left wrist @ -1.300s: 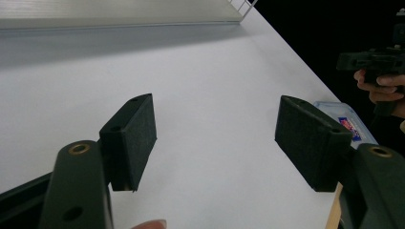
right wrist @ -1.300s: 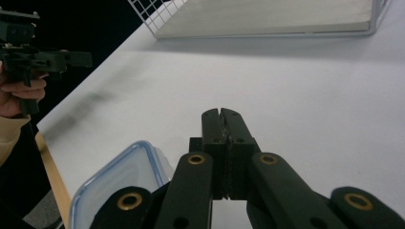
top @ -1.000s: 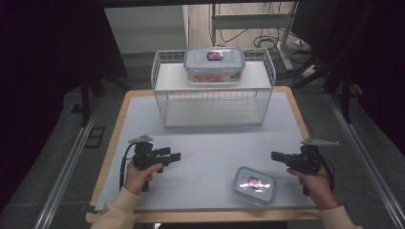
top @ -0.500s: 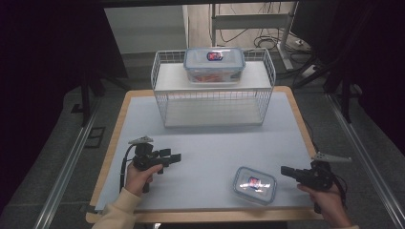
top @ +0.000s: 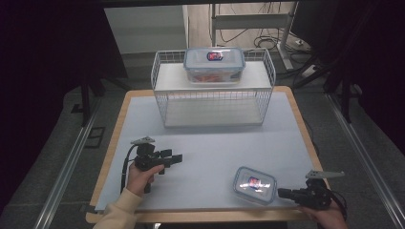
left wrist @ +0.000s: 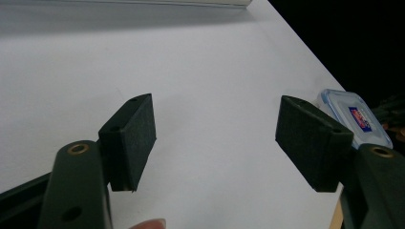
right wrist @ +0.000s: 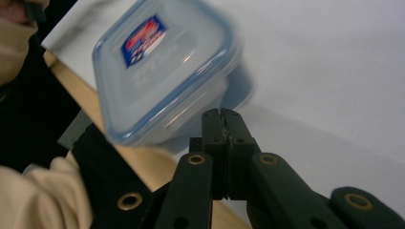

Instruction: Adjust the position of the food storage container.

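Just beyond the right hand-held gripper [right wrist: 222, 114] (jaws closed) lies the container [right wrist: 162, 67].

right gripper [top: 282, 192] — moved toward the table's near edge | now just beside small container [top: 255, 184]

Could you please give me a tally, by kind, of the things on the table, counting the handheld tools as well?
Lidded plastic containers: 2, the large container and the small container
Wire shelf rack: 1
Tools: 2, the left tool and the right tool
Total: 5
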The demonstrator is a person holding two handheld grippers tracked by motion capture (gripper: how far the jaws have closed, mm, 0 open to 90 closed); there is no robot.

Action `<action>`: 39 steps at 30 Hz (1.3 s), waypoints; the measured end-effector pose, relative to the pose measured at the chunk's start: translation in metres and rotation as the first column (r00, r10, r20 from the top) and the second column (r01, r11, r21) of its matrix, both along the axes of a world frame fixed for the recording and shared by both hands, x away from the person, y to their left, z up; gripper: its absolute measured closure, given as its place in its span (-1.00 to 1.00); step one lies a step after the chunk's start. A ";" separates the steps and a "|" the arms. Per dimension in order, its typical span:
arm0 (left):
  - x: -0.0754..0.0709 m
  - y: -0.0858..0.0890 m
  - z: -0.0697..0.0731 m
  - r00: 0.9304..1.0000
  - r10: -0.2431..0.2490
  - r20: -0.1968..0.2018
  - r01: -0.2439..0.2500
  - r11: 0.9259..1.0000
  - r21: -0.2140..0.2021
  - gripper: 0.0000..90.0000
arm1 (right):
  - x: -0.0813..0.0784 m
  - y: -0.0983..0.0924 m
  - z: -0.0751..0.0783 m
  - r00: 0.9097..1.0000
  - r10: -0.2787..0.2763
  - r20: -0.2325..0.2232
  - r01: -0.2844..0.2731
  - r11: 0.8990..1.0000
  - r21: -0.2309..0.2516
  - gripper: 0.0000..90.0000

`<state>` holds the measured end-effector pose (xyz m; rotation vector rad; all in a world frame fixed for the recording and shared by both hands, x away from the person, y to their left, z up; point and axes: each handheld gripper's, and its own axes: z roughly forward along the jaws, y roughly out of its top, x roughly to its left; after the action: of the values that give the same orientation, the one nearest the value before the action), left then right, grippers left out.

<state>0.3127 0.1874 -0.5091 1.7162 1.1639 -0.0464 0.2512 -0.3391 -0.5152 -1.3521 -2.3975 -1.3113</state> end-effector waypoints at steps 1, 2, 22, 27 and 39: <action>0.000 0.000 0.000 1.000 0.002 -0.001 -0.002 1.000 0.000 -0.34 | -0.001 0.002 -0.001 1.000 0.011 -0.007 -0.011 1.000 -0.003 0.98; 0.000 0.000 0.000 1.000 0.002 -0.003 -0.002 1.000 -0.002 -0.34 | -0.002 0.004 -0.002 1.000 0.022 -0.013 -0.022 1.000 -0.005 0.98; 0.001 0.006 -0.001 1.000 0.018 -0.014 -0.019 0.999 -0.032 -0.34 | 0.011 0.040 -0.006 1.000 0.017 -0.015 -0.017 1.000 0.004 0.98; 0.002 0.008 -0.002 1.000 0.024 -0.019 -0.024 0.999 -0.030 -0.34 | 0.018 0.045 -0.007 1.000 -0.007 -0.007 0.007 1.000 0.006 0.98; 0.003 0.012 -0.004 0.999 0.037 -0.025 -0.038 0.999 -0.031 -0.34 | 0.044 0.084 -0.007 1.000 0.016 0.014 -0.015 1.000 -0.019 0.98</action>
<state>0.3156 0.1997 -0.5130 1.6698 1.2072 -0.0627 0.2956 -0.2554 -0.5225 -1.3303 -2.4304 -1.3029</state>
